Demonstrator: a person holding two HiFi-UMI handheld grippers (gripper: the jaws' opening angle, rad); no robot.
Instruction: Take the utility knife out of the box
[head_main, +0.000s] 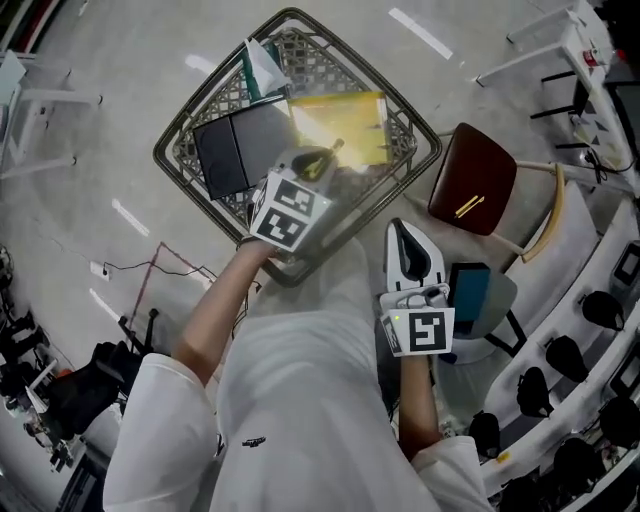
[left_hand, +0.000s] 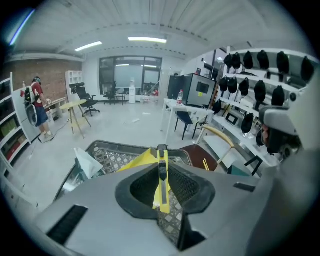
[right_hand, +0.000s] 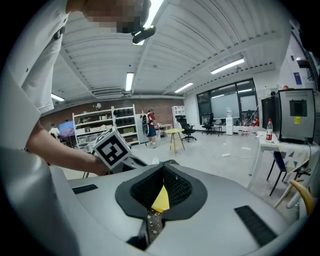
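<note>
While my left gripper (left_hand: 161, 167) clamps the yellow utility knife (left_hand: 160, 187) above the wire box (head_main: 200, 103) (a yellow folder (head_main: 345, 125) lies inside), my right gripper (right_hand: 162, 172) hangs closed and empty.

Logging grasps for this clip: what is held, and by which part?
The left gripper clamps the utility knife along its yellow body, black end protruding; the right gripper holds nothing.

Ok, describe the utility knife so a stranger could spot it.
Find the wire basket on the floor. Over it, the left gripper is shut on the utility knife. It is a slim yellow bar with a black slider, unlike the flat yellow sheet and black folder inside.
</note>
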